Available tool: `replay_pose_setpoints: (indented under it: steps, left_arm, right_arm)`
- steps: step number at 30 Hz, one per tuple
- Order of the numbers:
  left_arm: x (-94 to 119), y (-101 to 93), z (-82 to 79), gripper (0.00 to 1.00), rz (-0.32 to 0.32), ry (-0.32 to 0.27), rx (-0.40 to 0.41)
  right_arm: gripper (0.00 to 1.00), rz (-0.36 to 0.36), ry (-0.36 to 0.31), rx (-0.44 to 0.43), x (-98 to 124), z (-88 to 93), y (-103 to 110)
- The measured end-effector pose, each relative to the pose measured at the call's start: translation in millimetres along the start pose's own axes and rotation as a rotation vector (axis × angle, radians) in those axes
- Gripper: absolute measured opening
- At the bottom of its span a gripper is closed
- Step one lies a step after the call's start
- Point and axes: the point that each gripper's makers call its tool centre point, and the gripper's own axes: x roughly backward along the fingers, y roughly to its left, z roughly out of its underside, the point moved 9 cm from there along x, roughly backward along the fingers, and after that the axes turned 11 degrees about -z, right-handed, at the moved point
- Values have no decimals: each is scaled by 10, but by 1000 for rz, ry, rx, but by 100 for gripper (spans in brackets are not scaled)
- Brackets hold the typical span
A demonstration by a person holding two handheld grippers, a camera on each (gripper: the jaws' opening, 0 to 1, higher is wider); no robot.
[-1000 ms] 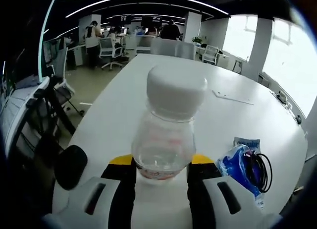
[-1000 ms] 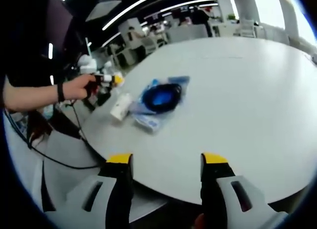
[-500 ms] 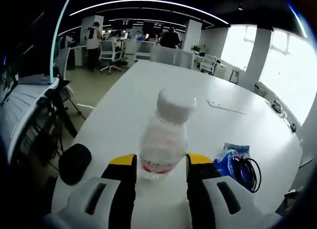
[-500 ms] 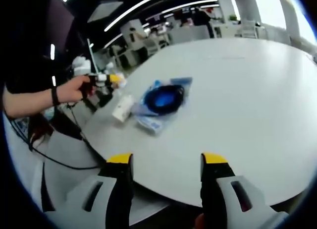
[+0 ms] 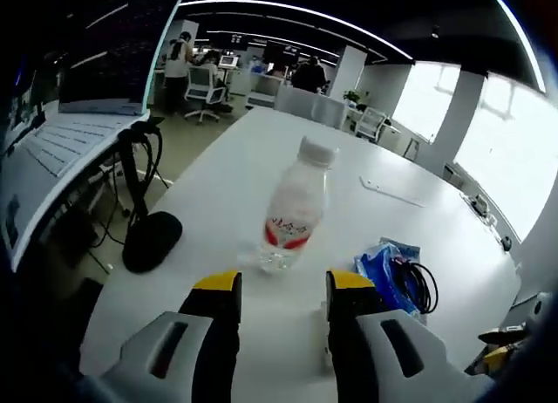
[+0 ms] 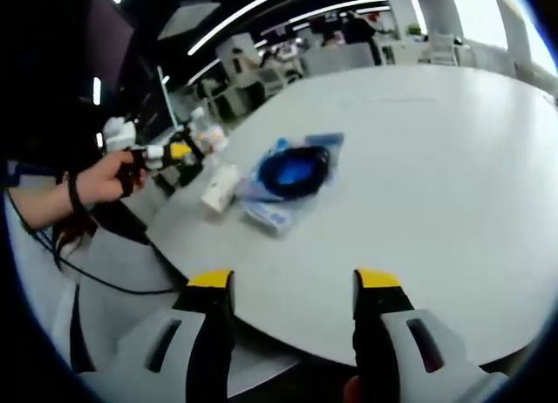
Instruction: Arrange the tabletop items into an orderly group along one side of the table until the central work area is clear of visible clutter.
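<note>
Left gripper view: the left claw [image 5: 283, 285] is held low over the white table [image 5: 436, 237], its yellow-tipped jaws spread apart and empty. Just ahead of the jaws a clear plastic bottle [image 5: 295, 213] with a white cap and red label stands upright, free of both jaws. Ahead to the right lies a blue packet [image 5: 381, 270] with a coiled black cable [image 5: 420, 285] on it; ahead to the left lies a black mouse [image 5: 152, 241].

Right gripper view: the right claw [image 6: 295, 285] hovers at the table's near edge, jaws parted, holding nothing. Far ahead to the left a hand [image 6: 105, 178] grips the left claw beside a small white box [image 6: 221, 187]; the blue packet lies ahead of centre.
</note>
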Motion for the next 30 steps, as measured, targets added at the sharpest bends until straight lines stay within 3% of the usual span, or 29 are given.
replay_pose_setpoints:
  steps: [11, 15, 22, 30]
  left_arm:
    - [206, 55, 349, 38, 24, 57, 24]
    - [184, 59, 445, 38, 40, 79, 41]
    - [122, -51, 559, 41, 93, 133, 43]
    - [37, -187, 573, 42, 133, 169, 18]
  right_arm:
    - [53, -15, 10, 9, 2, 12, 0]
    - [53, -18, 13, 13, 29, 18, 2]
    - [53, -16, 7, 6, 83, 39, 4]
    - [53, -8, -5, -6, 140, 73, 3]
